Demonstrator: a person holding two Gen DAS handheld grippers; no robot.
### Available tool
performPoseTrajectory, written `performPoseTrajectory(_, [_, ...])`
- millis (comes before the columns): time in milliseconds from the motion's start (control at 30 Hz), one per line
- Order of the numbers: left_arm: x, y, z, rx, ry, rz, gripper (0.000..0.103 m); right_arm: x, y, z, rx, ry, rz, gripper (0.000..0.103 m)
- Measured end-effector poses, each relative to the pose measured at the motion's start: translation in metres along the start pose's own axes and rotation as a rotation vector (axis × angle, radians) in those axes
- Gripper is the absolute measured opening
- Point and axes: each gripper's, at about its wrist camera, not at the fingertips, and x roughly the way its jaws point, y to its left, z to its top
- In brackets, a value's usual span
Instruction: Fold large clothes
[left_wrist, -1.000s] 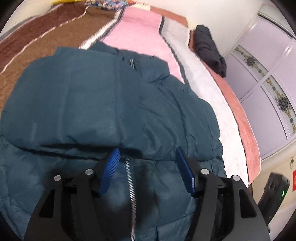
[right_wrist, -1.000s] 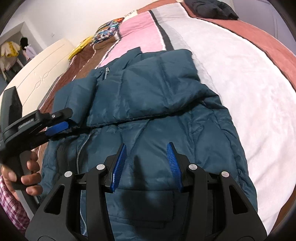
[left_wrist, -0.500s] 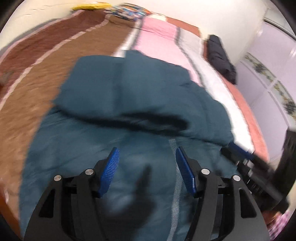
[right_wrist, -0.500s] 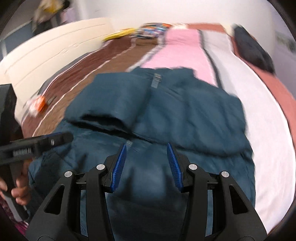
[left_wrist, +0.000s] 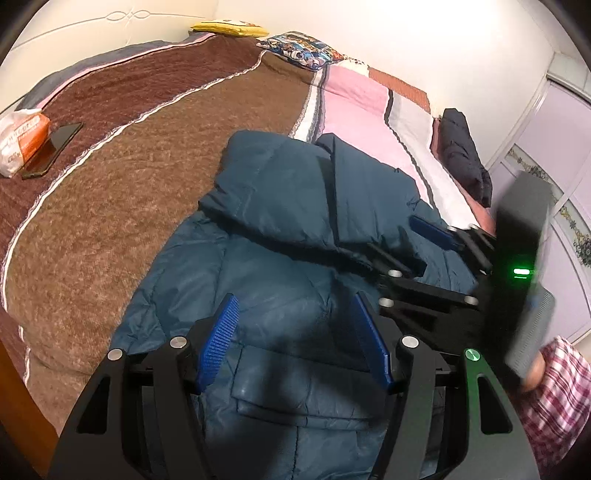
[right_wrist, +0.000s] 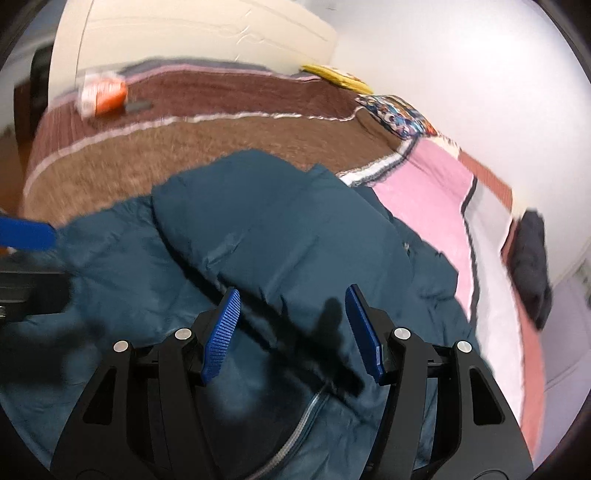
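A bed (left_wrist: 122, 206) under a striped brown, pink and white blanket carries a teal padded jacket (left_wrist: 295, 258) near its front edge, a phone (left_wrist: 51, 149) and orange packet (left_wrist: 22, 140) at the left edge, a dark garment (left_wrist: 463, 155) at the right edge, and pillows (left_wrist: 303, 50) at the far end.

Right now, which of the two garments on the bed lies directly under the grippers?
The teal puffer jacket, spread beneath both grippers. The black garment lies apart, bundled at the bed's far edge.

Both wrist views look down closely over one jacket (left_wrist: 295, 229).
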Motion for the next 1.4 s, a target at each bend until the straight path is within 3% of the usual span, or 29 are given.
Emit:
performPoseTrajectory(67, [-0.002, 0.004, -0.002, -0.009, -0.003, -0.006, 0.062, 0.013, 0.001, 0.003, -0.023, 0.022, -0.021, 0.058])
performPoseTrajectory(133, [-0.003, 0.007, -0.003, -0.019, -0.005, -0.013, 0.062, 0.018, -0.004, 0.005, 0.006, 0.038, 0.013, 0.018])
performPoseTrajectory(333, [-0.002, 0.009, -0.004, -0.028, 0.003, -0.019, 0.062, -0.004, -0.044, 0.005, 0.241, -0.011, 0.064, 0.005])
performPoseTrajectory(600, [0.003, -0.005, -0.004, -0.004, 0.023, -0.027, 0.062, -0.053, -0.127, -0.03, 0.577, -0.078, 0.041, 0.004])
performPoseTrajectory(967, [0.011, -0.035, -0.002, 0.075, 0.042, -0.015, 0.062, -0.043, -0.189, -0.122, 0.941, 0.061, 0.073, 0.006])
performPoseTrajectory(1067, [0.014, -0.044, 0.001, 0.101, 0.043, -0.005, 0.062, -0.037, -0.2, -0.139, 1.036, 0.085, 0.14, 0.014])
performPoseTrajectory(1133, [0.017, -0.05, 0.006, 0.132, 0.035, 0.008, 0.062, -0.036, -0.209, -0.148, 1.101, 0.08, 0.16, 0.038])
performPoseTrajectory(1200, [0.019, -0.055, 0.012, 0.151, 0.023, 0.022, 0.062, -0.037, -0.219, -0.154, 1.165, 0.049, 0.19, 0.05])
performPoseTrajectory(1233, [0.021, -0.058, 0.017, 0.16, 0.016, 0.029, 0.062, -0.037, -0.224, -0.157, 1.194, 0.038, 0.215, 0.051])
performPoseTrajectory(1367, [0.033, -0.064, 0.037, 0.192, -0.015, 0.061, 0.062, -0.028, -0.235, -0.163, 1.261, 0.056, 0.253, 0.052])
performPoseTrajectory(1400, [0.037, -0.065, 0.042, 0.193, -0.017, 0.077, 0.062, -0.025, -0.235, -0.163, 1.258, 0.077, 0.249, 0.03])
